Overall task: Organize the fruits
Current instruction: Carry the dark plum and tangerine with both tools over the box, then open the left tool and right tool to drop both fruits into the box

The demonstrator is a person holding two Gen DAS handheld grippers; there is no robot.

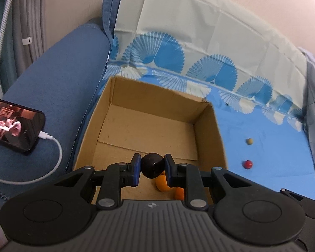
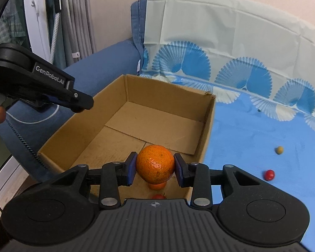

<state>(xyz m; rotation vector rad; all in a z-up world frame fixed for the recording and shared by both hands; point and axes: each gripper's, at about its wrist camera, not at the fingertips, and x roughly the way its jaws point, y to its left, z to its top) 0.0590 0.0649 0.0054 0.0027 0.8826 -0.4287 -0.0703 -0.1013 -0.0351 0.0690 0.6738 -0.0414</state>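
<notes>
Two fruits are carried over the cardboard box, a dark fruit clamped in the left gripper and an orange in the right gripper, while a few pieces are already boxed and two small fruits are left at right on the blue cloth.

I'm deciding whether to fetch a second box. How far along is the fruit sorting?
Partly done: orange fruits already lie in the cardboard box. In hand: the left gripper holds a dark fruit and the right gripper holds an orange, both over the box. Left: a red fruit and a yellowish one on the blue cloth.
</notes>
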